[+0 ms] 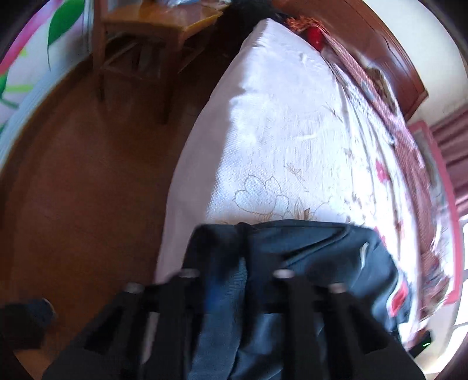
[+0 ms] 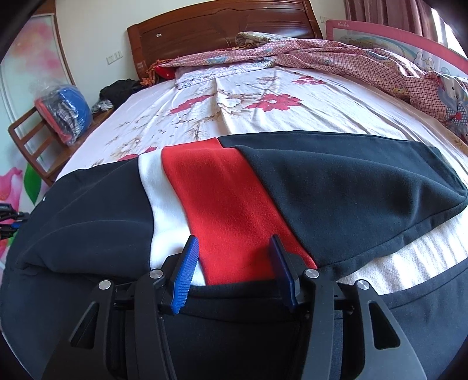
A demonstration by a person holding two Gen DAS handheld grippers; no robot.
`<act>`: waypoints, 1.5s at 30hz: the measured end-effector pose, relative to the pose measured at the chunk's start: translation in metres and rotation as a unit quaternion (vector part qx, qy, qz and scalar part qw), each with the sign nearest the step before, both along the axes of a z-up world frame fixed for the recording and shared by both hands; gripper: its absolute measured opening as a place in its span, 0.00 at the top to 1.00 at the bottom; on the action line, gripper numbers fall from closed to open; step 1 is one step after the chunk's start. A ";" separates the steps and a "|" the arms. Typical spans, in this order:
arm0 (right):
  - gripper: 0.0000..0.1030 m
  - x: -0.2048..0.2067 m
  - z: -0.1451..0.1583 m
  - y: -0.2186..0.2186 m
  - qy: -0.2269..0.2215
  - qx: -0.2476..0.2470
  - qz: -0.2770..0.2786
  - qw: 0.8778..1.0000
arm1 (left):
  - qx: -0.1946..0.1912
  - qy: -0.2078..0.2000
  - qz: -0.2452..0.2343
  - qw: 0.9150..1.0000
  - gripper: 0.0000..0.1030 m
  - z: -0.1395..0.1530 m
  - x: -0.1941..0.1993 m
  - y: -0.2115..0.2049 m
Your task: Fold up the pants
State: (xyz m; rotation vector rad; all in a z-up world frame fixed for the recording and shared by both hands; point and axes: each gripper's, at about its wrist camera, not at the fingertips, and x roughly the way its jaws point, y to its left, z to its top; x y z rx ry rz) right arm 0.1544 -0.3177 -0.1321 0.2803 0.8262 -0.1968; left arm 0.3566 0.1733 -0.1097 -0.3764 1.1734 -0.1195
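The pants [image 2: 351, 181] are dark navy with a white and a red stripe [image 2: 228, 204]. They lie across the near part of the bed. My right gripper [image 2: 232, 248] is open, its blue pads either side of the red stripe, just above the cloth. In the left wrist view my left gripper [image 1: 234, 263] is shut on a bunch of the dark pants fabric [image 1: 307, 257] at the bed's left edge; the cloth drapes over the fingers and hides the tips. The view is blurred.
The bed [image 2: 263, 96] has a floral sheet [image 1: 278, 146], a checked pink quilt [image 2: 365, 61] at the far right and a wooden headboard [image 2: 222, 26]. A wooden chair [image 2: 35, 137] with a bagged bundle stands left of the bed over wooden floor [image 1: 87, 175].
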 end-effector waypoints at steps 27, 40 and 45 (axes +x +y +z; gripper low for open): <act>0.43 0.010 0.007 0.003 0.029 -0.003 0.010 1.000 | -0.194 -0.173 0.052 0.964 0.96 0.076 -0.131 0.024; 0.30 0.092 0.078 0.003 0.049 0.255 -0.034 0.965 | -0.249 -0.174 0.058 0.951 0.96 0.040 -0.213 0.012; 0.30 0.153 0.088 0.052 0.125 0.188 -0.017 0.974 | -0.277 -0.150 0.069 0.947 0.96 0.018 -0.230 0.010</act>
